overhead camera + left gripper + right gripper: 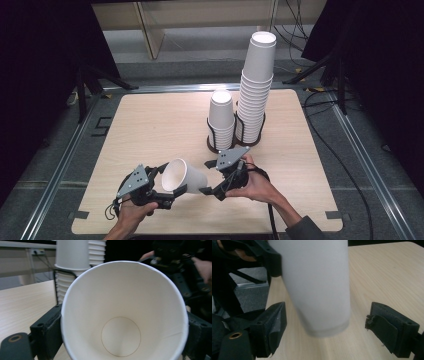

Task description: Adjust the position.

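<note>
A white paper cup point(184, 176) lies tilted on its side above the table's front. My left gripper point(170, 181) is shut on it near the rim. In the left gripper view the cup's open mouth point(120, 302) faces the camera, and the black jaws of the left gripper point(122, 315) press on both sides of it. My right gripper point(209, 177) stands open around the cup's base. In the right gripper view the blurred cup point(317, 285) hangs between the jaws of the right gripper point(329, 322), with a gap on each side.
A tall stack of cups point(256, 90) and a shorter stack point(221, 120) stand in black wire holders at the back middle of the wooden table point(150, 125). Cables run along the floor on the right.
</note>
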Demonstrator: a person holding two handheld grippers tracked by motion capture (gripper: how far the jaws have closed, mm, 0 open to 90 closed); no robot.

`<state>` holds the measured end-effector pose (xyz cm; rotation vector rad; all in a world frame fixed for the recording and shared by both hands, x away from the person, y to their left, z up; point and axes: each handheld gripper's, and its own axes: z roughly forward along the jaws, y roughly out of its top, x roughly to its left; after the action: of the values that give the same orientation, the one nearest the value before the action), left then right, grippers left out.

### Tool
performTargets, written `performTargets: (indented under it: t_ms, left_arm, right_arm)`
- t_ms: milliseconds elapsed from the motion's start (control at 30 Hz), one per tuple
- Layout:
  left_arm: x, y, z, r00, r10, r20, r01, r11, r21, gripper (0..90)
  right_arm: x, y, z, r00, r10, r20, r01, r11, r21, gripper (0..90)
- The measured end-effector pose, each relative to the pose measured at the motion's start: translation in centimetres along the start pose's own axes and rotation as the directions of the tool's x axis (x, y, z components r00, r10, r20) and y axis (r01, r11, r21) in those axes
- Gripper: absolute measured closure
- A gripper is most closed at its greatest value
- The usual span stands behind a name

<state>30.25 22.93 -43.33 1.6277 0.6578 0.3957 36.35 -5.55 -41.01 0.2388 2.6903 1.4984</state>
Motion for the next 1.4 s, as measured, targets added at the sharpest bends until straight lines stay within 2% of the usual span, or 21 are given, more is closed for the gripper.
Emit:
performTargets:
  t_ms: [67, 100, 233, 433, 500, 567, 600, 667, 700, 733, 767, 833, 1033, 1100, 1133, 1167, 1200, 1300, 1333, 1367, 1400]
  left_arm:
    - [0.5, 0.1, 0.0, 0.9993, 0.01, -0.036, -0.01, 0.9999, 0.008, 9.9]
    - [0.8, 0.2, -0.1, 0.9975, 0.029, -0.065, -0.027, 0.999, 0.036, 9.8]
    - [1.9, 0.4, -0.2, 0.9863, 0.065, -0.152, -0.052, 0.9945, 0.091, 9.8]
    - [3.9, 0.6, 0.2, 0.9696, 0.08, -0.231, -0.05, 0.9897, 0.135, 9.8]
    - [4.4, 0.8, 0.3, 0.9641, 0.089, -0.25, -0.047, 0.9842, 0.171, 9.8]
    - [4.9, 1.0, 0.4, 0.9595, 0.099, -0.264, -0.048, 0.9805, 0.19, 9.8]
    - [5.2, 1.1, 0.6, 0.9599, 0.093, -0.265, -0.043, 0.9811, 0.189, 9.8]
    - [5.7, 1.3, 0.8, 0.957, 0.094, -0.274, -0.033, 0.9754, 0.218, 9.8]
    - [6.0, 1.4, 1.0, 0.9561, 0.091, -0.278, -0.033, 0.9779, 0.206, 9.8]
    - [6.2, 1.6, 1.1, 0.954, 0.09, -0.286, -0.025, 0.974, 0.225, 9.8]
    - [6.5, 1.7, 1.3, 0.954, 0.09, -0.286, -0.026, 0.9746, 0.223, 9.8]
    - [6.9, 2.0, 1.5, 0.9509, 0.098, -0.294, -0.026, 0.97, 0.242, 9.8]
    - [8.4, 2.9, 1.9, 0.9386, 0.122, -0.323, -0.032, 0.9623, 0.27, 9.9]
    - [9.0, 3.1, 2.0, 0.9384, 0.122, -0.323, -0.032, 0.9623, 0.27, 9.9]
    - [9.1, 3.2, 2.0, 0.9358, 0.124, -0.33, -0.028, 0.9592, 0.281, 9.9]
    - [9.3, 3.2, 2.2, 0.9373, 0.122, -0.327, -0.026, 0.9592, 0.282, 9.9]
    - [9.4, 3.3, 2.3, 0.9341, 0.126, -0.334, -0.024, 0.9557, 0.293, 9.9]
    - [10.0, 3.5, 2.6, 0.9389, 0.125, -0.321, -0.018, 0.9476, 0.319, 9.8]
    - [10.1, 3.6, 2.7, 0.9354, 0.127, -0.33, -0.014, 0.9456, 0.325, 9.8]
    - [10.3, 3.6, 2.8, 0.9371, 0.127, -0.325, -0.014, 0.9445, 0.328, 9.8]
    - [10.4, 3.7, 2.8, 0.9348, 0.129, -0.331, -0.012, 0.9429, 0.333, 9.8]
  right_arm:
    - [0.0, -0.2, -0.6, 0.9997, 0.007, 0.023, -0.007, 1.0, 0.002, 16.6]
    - [-0.1, -0.4, -0.9, 0.9993, 0.008, 0.038, -0.008, 1.0, 0.0, 17.1]
    - [-0.1, -1.3, -1.9, 0.9953, 0.031, 0.092, -0.032, 0.999, 0.01, 17.4]
    - [0.1, -2.5, -2.9, 0.992, 0.037, 0.121, -0.04, 0.999, 0.029, 18.3]
    - [0.1, -2.7, -3.1, 0.9905, 0.04, 0.132, -0.045, 0.999, 0.029, 18.6]
    - [0.2, -2.9, -3.3, 0.9902, 0.042, 0.133, -0.047, 0.998, 0.031, 19.0]
    - [0.3, -3.0, -3.4, 0.9897, 0.044, 0.136, -0.049, 0.998, 0.034, 18.9]
    - [0.4, -3.3, -3.6, 0.9891, 0.046, 0.14, -0.052, 0.998, 0.043, 19.1]
    - [0.4, -3.4, -3.6, 0.9885, 0.043, 0.145, -0.05, 0.998, 0.044, 19.1]
    - [0.4, -3.5, -3.7, 0.9882, 0.039, 0.148, -0.046, 0.998, 0.043, 19.1]
    - [0.4, -3.6, -3.8, 0.9878, 0.045, 0.149, -0.052, 0.997, 0.048, 19.3]
    - [0.4, -3.9, -3.9, 0.9871, 0.05, 0.152, -0.058, 0.997, 0.046, 19.4]
    - [0.5, -4.4, -4.3, 0.9864, 0.056, 0.155, -0.064, 0.997, 0.046, 19.8]
    - [0.5, -4.6, -4.4, 0.9862, 0.047, 0.158, -0.055, 0.998, 0.043, 19.9]
    - [0.6, -4.7, -4.4, 0.9859, 0.06, 0.156, -0.068, 0.996, 0.05, 19.9]
    - [0.6, -4.7, -4.5, 0.986, 0.048, 0.16, -0.057, 0.997, 0.053, 20.0]
    - [0.7, -4.9, -4.5, 0.9866, 0.053, 0.154, -0.063, 0.996, 0.06, 20.0]
    - [0.8, -5.2, -4.3, 0.9879, 0.049, 0.147, -0.06, 0.996, 0.069, 19.9]
    - [0.9, -5.2, -4.3, 0.9876, 0.051, 0.148, -0.062, 0.995, 0.074, 19.9]
    - [0.9, -5.3, -4.3, 0.9875, 0.052, 0.149, -0.064, 0.995, 0.077, 19.8]
    - [0.9, -5.4, -4.4, 0.9872, 0.044, 0.154, -0.056, 0.995, 0.078, 19.8]
